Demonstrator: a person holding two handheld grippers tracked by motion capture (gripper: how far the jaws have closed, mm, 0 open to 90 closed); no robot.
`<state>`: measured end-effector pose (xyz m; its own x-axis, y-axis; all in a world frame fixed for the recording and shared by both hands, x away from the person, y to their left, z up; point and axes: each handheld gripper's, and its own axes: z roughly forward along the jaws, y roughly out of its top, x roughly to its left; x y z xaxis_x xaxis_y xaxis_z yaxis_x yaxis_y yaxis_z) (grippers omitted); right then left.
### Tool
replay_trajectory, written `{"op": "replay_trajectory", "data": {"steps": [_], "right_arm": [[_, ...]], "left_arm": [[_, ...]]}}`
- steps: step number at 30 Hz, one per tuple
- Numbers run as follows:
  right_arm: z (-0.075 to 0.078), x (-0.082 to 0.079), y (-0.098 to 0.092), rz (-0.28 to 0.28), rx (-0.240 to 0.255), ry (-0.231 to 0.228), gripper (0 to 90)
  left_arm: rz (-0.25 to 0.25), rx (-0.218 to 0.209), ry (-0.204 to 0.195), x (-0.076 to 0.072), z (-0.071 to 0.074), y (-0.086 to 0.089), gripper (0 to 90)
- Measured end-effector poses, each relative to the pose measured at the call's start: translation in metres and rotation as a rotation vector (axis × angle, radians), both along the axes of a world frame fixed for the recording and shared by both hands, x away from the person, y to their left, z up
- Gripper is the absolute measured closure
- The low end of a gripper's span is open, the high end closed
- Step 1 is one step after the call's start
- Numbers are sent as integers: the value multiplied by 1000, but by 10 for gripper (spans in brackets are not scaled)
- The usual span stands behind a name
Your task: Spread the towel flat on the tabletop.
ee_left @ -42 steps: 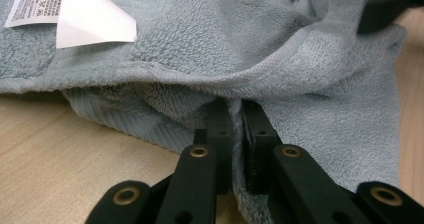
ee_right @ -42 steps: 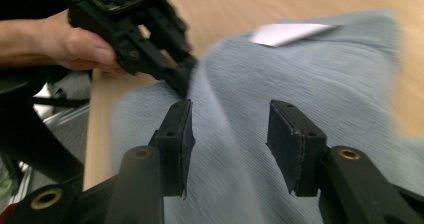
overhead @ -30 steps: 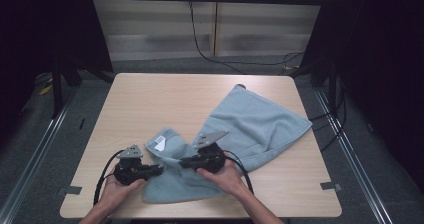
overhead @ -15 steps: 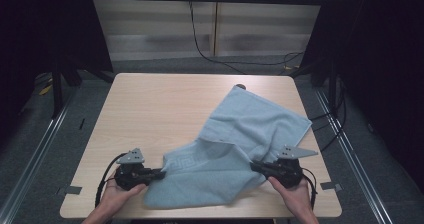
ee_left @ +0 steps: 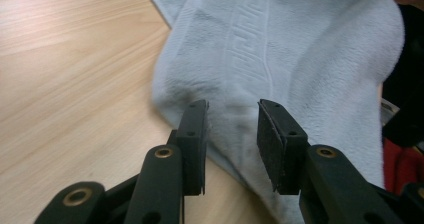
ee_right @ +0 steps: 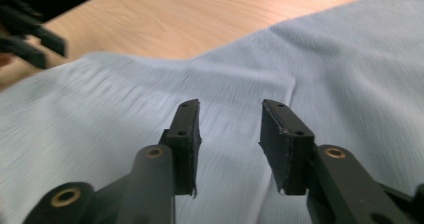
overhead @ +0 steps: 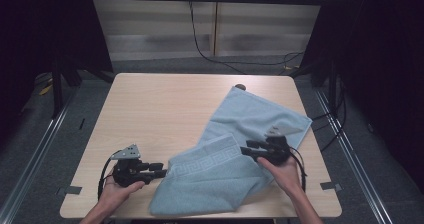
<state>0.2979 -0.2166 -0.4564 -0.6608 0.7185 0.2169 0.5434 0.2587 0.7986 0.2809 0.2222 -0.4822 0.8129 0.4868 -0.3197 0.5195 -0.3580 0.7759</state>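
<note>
Table point(overhead: 165, 114): light wood, bare on its left half.

Towel point(overhead: 240, 154): pale blue, patterned band, lying rumpled across the right half, near edge folded over, far corner at the table's back edge.

Right gripper point(overhead: 248, 149): over the towel's right part, jaws have just been opening and stand apart, nothing between them, cloth beneath.

Left gripper point(overhead: 162, 170): at the towel's left edge, jaws have just been opening, apart, cloth just ahead, not pinched.

Risk, judged: the loose fold may slump or bunch; a careless regrip could catch two layers.
</note>
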Motion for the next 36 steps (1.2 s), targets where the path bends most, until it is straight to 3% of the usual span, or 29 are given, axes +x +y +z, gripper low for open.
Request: {"op": "replay_trajectory", "data": {"steps": [3, 6, 10, 12, 14, 15, 17, 19, 24, 26, 28, 30, 31, 32, 36], "right_arm": [[-13, 33, 22, 20, -30, 25, 508], [-25, 53, 36, 23, -70, 42, 463], [-44, 59, 44, 1, -126, 77, 392], [-50, 54, 45, 0, -141, 33, 405], [-49, 51, 47, 5, -184, 11, 508], [-49, 49, 48, 24, -192, 4, 606], [-48, 48, 49, 45, -182, 2, 726], [-48, 47, 48, 49, -175, 0, 763], [-40, 45, 41, 27, -106, -3, 763], [-36, 44, 39, 14, -81, -11, 758], [-30, 40, 37, 5, -67, -27, 758], [-24, 37, 35, -2, -45, -38, 752], [-22, 36, 34, 0, -30, -42, 780], [-20, 35, 33, 3, -24, -49, 781], [-15, 32, 34, 23, -15, -59, 835]], "left_arm": [[19, -10, 4, 2, -1, 3, 647], [34, -11, 3, 4, -1, 8, 641], [87, 0, 4, 10, -4, 11, 606], [106, 11, 10, 14, -6, 11, 582], [122, 24, 16, 19, -10, 6, 549], [120, 42, 17, 23, -12, 3, 534], [116, 54, 15, 30, -15, -5, 489], [90, 39, 14, 35, -16, -16, 456], [34, 69, 18, 36, -18, -39, 422], [10, 82, 28, 34, -18, -46, 435], [-14, 88, 34, 33, -20, -50, 512], [-47, 89, 18, 31, -20, -52, 699], [-55, 79, 14, 31, -18, -52, 804], [-44, 72, 0, 30, -15, -51, 846], [-34, -5, -26, 29, 1, -44, 882]]}}
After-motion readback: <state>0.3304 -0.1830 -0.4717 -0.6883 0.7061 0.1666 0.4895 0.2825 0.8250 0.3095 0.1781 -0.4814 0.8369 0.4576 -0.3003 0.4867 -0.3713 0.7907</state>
